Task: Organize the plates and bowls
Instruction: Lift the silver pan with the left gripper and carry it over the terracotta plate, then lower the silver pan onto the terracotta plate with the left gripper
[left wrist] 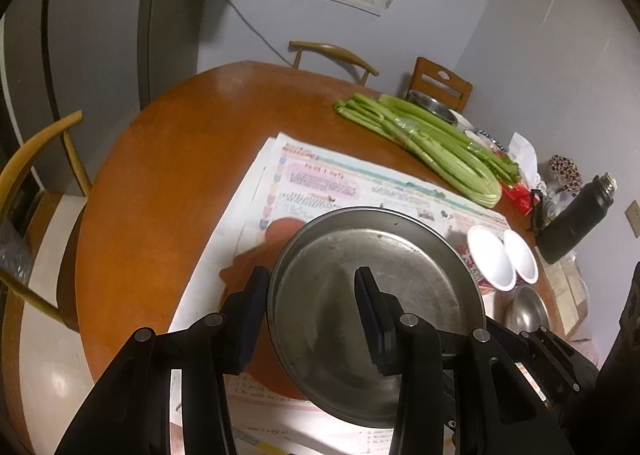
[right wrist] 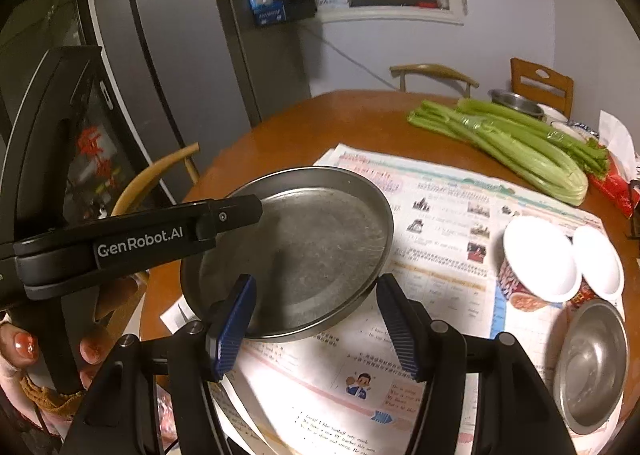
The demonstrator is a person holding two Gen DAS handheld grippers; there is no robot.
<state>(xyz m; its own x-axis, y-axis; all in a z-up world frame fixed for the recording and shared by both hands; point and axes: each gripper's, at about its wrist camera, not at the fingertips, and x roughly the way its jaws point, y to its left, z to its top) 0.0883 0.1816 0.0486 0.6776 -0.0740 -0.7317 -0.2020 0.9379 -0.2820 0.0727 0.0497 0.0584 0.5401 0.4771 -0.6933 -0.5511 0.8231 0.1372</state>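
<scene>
From the left wrist camera, the left gripper has its fingers spread, one on each side of the rim of the metal plate. I cannot tell if they squeeze it. The plate sits over the newspaper on the round table. Two white bowls lie tipped on their sides just beside the plate. Celery lies farther back.

From the right wrist camera, the right gripper is wide apart and holds nothing. The plate is right in front of it. A metal bowl sits on the right, near the white bowls.
</scene>
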